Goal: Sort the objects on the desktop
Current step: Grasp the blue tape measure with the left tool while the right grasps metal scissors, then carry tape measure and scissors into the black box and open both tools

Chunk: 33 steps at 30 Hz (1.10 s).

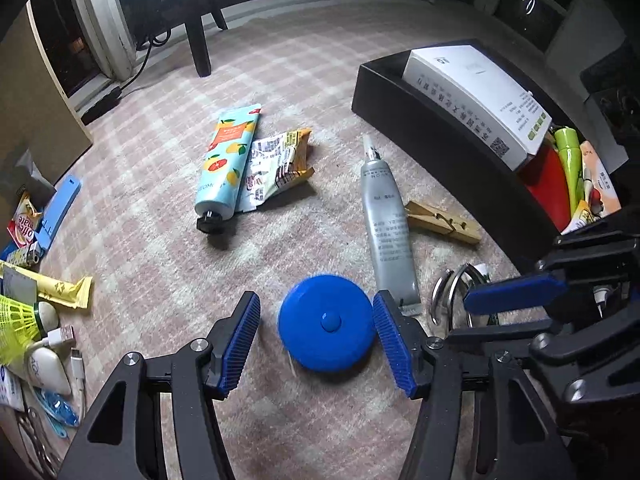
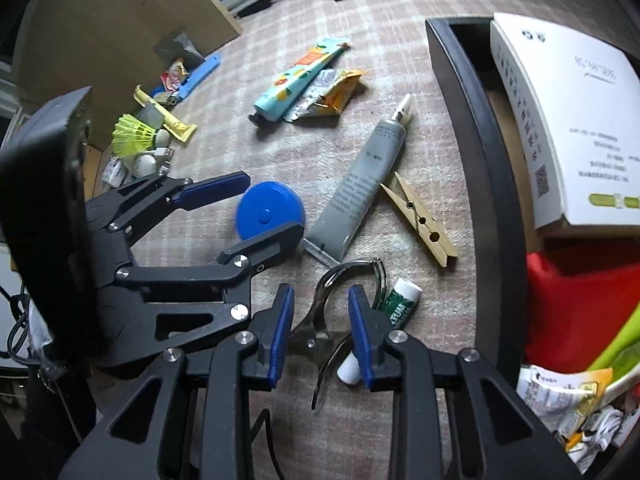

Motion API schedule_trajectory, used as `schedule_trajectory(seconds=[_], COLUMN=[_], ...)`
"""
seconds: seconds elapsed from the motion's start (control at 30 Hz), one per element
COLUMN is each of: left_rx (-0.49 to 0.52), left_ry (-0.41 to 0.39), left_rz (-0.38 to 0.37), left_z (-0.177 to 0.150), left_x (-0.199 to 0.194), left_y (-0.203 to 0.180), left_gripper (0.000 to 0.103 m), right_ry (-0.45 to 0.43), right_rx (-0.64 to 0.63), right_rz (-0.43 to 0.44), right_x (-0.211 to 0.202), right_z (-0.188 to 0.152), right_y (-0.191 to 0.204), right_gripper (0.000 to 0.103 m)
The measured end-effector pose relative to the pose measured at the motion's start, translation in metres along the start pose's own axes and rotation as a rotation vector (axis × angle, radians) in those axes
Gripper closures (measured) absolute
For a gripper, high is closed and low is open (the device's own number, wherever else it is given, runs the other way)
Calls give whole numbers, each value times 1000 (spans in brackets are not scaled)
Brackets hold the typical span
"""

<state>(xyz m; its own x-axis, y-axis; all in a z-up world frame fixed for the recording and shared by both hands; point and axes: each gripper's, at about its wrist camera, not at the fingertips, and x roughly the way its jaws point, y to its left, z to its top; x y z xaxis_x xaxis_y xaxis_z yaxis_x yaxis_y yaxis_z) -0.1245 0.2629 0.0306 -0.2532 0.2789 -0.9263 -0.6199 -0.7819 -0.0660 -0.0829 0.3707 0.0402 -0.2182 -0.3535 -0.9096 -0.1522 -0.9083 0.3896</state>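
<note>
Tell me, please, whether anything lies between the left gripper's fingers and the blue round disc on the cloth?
Nothing visible does. The blue disc lies flat between the open fingers of the left gripper, with bare cloth showing on the left side and the right pad close against its edge. The grey tube lies just beyond the right finger, not in between.

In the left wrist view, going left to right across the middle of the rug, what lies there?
Blue strip → fruit-print tube → crumpled wrapper → grey tube → wooden clothespin → black bin.
</note>
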Motion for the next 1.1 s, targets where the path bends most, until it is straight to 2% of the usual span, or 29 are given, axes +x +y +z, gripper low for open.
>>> schedule_trajectory(seconds=[0.23, 0.43, 0.53, 0.73, 0.87, 1.1], left_rx=[-24, -19, 7, -2, -21, -42], left_ry=[-12, -1, -6, -34, -37, -76], left_rz=[5, -5, 10, 46, 40, 33], left_z=[-6, -27, -34, -32, -33, -32], left_x=[-1, -6, -7, -3, -4, -23], left_y=[6, 17, 17, 13, 12, 15], left_gripper=[49, 49, 49, 55, 56, 56], right_ry=[12, 21, 9, -4, -16, -66], right_rx=[-66, -172, -191, -233, -221, -199], right_rz=[-68, -158, -183, -209, -196, -151], right_x=[11, 24, 23, 23, 19, -6], right_z=[4, -2, -3, -8, -12, -17], right_y=[15, 29, 29, 29, 25, 17], right_gripper=[76, 77, 85, 88, 98, 99])
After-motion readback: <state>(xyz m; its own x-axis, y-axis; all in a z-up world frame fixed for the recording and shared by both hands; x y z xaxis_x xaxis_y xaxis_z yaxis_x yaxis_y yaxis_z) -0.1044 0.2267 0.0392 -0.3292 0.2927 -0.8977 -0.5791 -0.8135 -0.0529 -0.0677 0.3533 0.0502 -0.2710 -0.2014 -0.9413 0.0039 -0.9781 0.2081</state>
